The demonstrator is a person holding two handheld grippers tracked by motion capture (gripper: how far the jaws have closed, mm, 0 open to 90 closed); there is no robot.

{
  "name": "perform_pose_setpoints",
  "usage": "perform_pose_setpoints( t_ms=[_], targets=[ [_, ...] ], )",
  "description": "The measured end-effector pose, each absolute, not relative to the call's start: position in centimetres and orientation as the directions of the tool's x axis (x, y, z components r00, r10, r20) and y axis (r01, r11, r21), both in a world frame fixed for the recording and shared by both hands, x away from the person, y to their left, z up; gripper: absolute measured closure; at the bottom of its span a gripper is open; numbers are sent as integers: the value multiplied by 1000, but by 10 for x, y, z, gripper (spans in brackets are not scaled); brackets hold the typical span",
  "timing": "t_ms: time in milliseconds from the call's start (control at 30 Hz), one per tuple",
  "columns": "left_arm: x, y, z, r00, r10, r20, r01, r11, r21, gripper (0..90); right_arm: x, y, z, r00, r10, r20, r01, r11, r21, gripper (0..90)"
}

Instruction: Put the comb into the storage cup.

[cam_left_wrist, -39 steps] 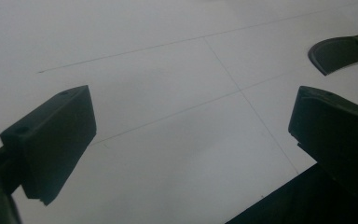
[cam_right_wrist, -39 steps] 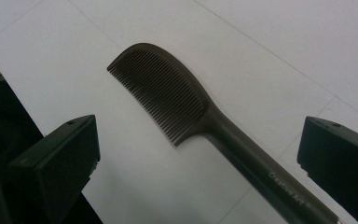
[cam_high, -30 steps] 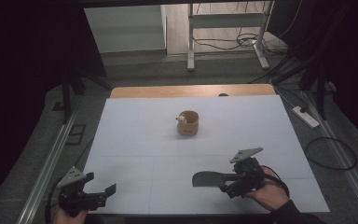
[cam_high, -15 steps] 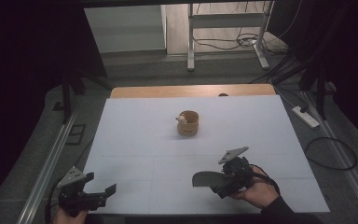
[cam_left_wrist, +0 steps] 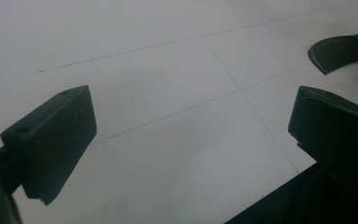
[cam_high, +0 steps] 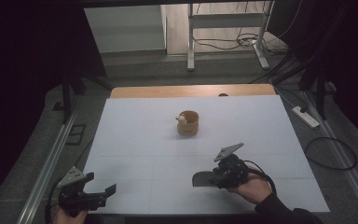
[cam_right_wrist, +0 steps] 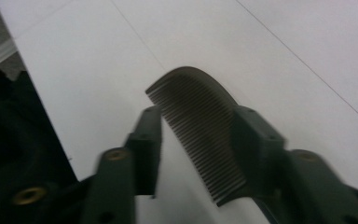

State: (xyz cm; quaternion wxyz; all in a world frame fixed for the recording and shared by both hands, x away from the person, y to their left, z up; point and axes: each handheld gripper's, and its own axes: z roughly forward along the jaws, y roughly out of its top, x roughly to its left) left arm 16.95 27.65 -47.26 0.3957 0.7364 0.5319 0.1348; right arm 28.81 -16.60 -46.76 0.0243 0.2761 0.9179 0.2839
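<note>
- Two handheld grippers are in play here, both down at the near edge of the white counter (cam_high: 135,135).
- Right gripper (cam_high: 204,178) sits near-right, held in a hand (cam_high: 251,189) coming in from the bottom, fingers pointing left across the counter.
- Its fingers have just been closing, and there's a dark comb (cam_right_wrist: 200,126) between them. From the right gripper view the right finger (cam_right_wrist: 256,144) lies against the comb's back edge, while the left finger (cam_right_wrist: 147,140) sits just beside the teeth with a sliver of white counter showing between them. So narrowed around it, but I can't call it a firm squeeze from this.
- The comb is curved, fine-toothed, and sticks out past the fingertips; in the high view it shows as a dark flat shape (cam_high: 200,178) low over the counter, near-right of centre.
- Left gripper (cam_high: 103,193) is at the near-left corner, fingers spread wide with nothing between them. The left gripper view shows just bare counter in the gap, plus the tip of the comb (cam_left_wrist: 338,53) off at the far right.
- Small round wooden cup (cam_high: 188,124) stands upright in the middle of the counter, well apart from both grippers, with something small and pale (cam_high: 182,119) at its left rim. Too small to tell what.
</note>
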Motion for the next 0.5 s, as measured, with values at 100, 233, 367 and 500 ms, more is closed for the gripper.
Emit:
perform_pose_setpoints(
  t_ms=[100, 233, 367, 500],
  targets=[
    [170, 276, -473, 396, 890, -224, 677, -119, 726, 15, 290, -165, -467, -858, 499, 119, 478, 695, 537, 784],
    [170, 276, -473, 396, 891, -224, 678, -119, 726, 16, 292, -160, -467, -875, 472, 108, 451, 714, 536, 893],
    [170, 276, -473, 396, 891, -222, 678, -121, 725, 16, 293, -156, -471, -885, 457, 93, 435, 735, 520, 893],
    [170, 276, -473, 395, 891, -223, 679, -119, 725, 16, 292, -153, -477, -889, 450, 81, 423, 742, 520, 894]
  ],
)
